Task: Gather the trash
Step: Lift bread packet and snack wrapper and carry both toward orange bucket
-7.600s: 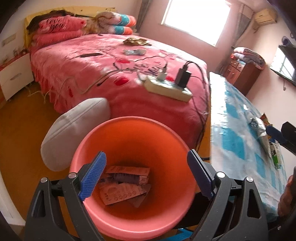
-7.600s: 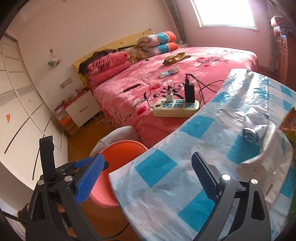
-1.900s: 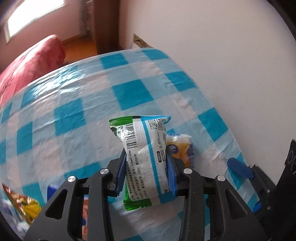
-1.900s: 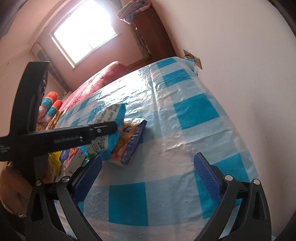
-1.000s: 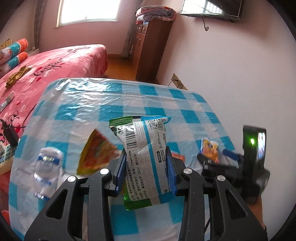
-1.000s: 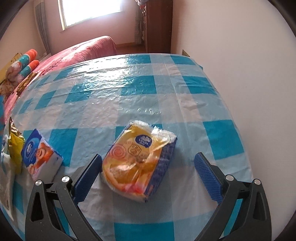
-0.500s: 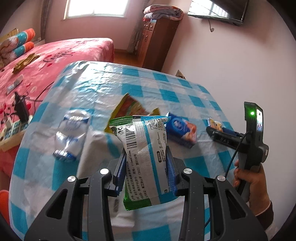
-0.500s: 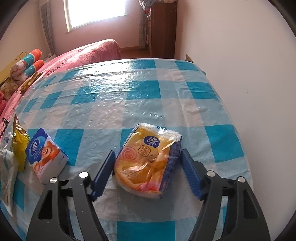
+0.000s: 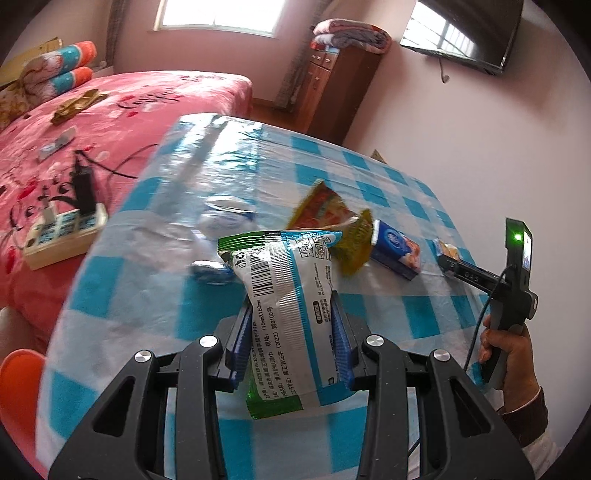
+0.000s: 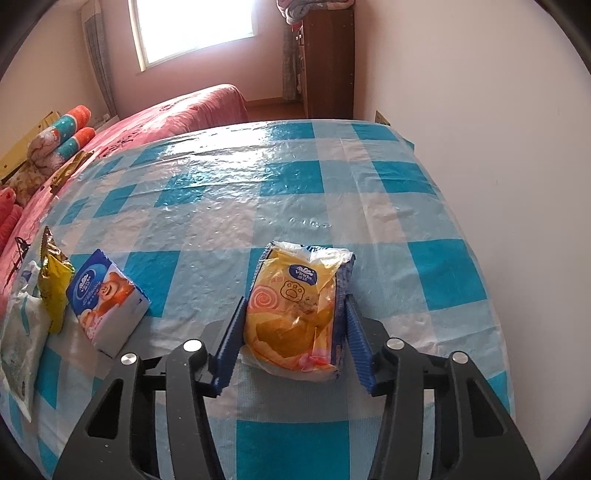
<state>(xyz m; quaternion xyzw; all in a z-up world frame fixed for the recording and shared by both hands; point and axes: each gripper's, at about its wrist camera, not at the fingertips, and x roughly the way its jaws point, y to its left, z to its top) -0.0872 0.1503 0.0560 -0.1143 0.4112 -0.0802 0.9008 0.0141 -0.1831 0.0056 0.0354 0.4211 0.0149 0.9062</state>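
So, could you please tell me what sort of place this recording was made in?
Most likely a home bedroom: a bed with a pink cover and rolled bedding, a wall-mounted television, and a wooden dresser topped with folded blankets, beside a table in a blue checked cloth.

The tabletop (image 10: 295, 177) wore a glossy, wrinkled plastic sheet in blue and white checks that caught the window glare. The snack wrapper (image 9: 291, 295) was smooth printed film, the yellow tissue pack (image 10: 295, 310) thin crinkled plastic. Each gripper frame looked like matt black plastic with shiny metal screw heads and ribbed blue pads (image 10: 229, 347). The bed (image 9: 110, 110) carried soft pink cloth.
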